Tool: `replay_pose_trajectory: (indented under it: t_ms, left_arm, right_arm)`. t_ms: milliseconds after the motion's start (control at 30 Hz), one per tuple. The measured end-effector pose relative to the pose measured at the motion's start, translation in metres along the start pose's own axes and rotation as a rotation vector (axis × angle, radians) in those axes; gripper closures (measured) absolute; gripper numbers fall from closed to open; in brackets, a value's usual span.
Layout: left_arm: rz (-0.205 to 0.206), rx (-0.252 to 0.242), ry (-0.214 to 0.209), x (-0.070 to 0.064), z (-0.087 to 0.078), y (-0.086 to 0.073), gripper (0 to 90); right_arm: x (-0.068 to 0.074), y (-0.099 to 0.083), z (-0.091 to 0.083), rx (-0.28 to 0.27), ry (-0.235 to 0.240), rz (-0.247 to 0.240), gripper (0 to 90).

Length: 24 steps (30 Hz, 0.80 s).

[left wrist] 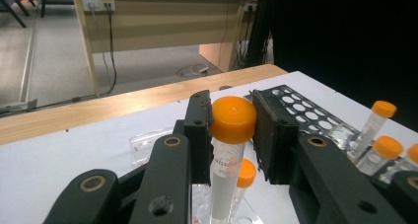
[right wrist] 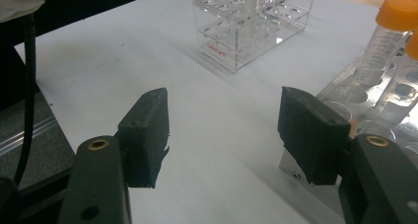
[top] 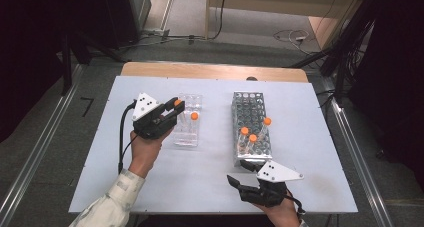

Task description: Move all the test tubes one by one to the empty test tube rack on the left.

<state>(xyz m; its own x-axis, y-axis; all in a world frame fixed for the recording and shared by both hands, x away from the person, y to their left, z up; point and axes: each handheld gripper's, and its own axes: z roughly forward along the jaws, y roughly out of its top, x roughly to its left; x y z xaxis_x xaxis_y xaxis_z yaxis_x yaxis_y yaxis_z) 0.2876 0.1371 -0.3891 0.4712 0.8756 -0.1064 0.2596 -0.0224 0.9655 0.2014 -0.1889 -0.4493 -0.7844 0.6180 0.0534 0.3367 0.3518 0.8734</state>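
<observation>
The left gripper [top: 176, 107] is gripping a clear plastic tube with an orange screw cap [left wrist: 232, 119], its two black jaws pressing on either side of the cap, and it is holding the tube upright over the far end of the small clear acrylic rack [top: 188, 137], which is sitting on the white table top [top: 210, 177]. In the left gripper view the tube's body [left wrist: 223, 184] is hanging straight down between the jaws, and whether its foot is resting in a hole of that rack I cannot tell. A second orange-capped tube [top: 194, 116] is standing in the same clear rack, just beside the held one and nearer the person. To the right of the clear rack, well apart from it, a larger perforated metal rack [top: 250, 107] is lying lengthwise, carrying three more orange-capped tubes [top: 253, 137] in its nearer half. The right gripper [top: 239, 176] is hovering just off the near end of the metal rack, its jaws standing wide apart with nothing between them; in the right gripper view the corner of the metal rack [right wrist: 345, 93] is sitting close beside one jaw.
</observation>
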Motion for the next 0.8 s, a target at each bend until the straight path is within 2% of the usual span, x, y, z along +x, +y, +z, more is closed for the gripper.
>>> replay_pose_trajectory:
  t_ms: [200, 567, 800]
  left_arm:
    - [0.012, 0.004, 0.025, 0.002, 0.012, -0.003, 69.8]
    - [0.02, 0.033, 0.027, 0.002, 0.022, -0.008, 69.7]
    - [0.03, 0.064, 0.027, 0.0, 0.027, -0.017, 69.5]
  right_arm:
    - [-0.001, 0.0, -0.001, -0.005, 0.0, 0.006, 35.1]
    - [-0.002, -0.001, -0.002, -0.007, -0.001, 0.011, 35.2]
    - [-0.002, -0.001, -0.002, -0.008, -0.003, 0.014, 35.4]
